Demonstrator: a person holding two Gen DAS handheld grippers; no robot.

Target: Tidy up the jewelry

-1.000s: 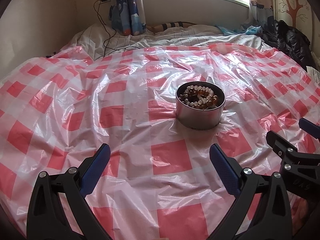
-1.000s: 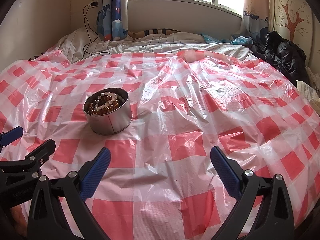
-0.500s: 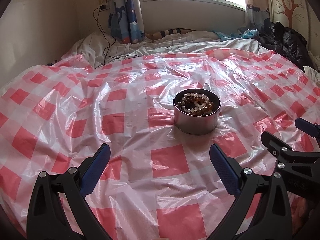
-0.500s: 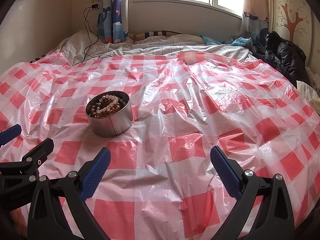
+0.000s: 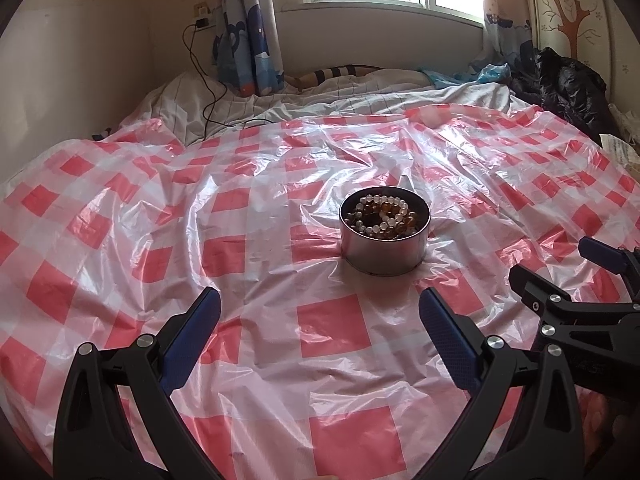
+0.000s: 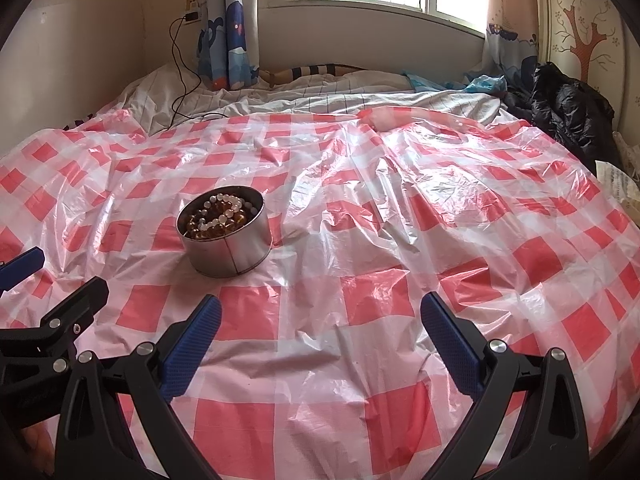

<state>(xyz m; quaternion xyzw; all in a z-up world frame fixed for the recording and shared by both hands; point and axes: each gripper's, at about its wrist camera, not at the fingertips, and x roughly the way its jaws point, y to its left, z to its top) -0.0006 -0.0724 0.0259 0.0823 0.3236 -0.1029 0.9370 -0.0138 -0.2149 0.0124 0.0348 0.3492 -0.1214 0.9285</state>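
Left wrist view: we find beaded bracelets (image 5: 382, 216) inside the round tin (image 5: 384, 254) on the checked sheet (image 5: 240, 248). Left gripper (image 5: 319, 312) and right gripper (image 6: 320, 314) hover, jaws wide, empty. Jewelry lies gathered; whether further sorting remains, we cannot tell.

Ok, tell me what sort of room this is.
Most likely a bedroom: a bed under a red-and-white checked plastic sheet, rumpled striped bedding beyond it, and a window with cartoon-print curtains.
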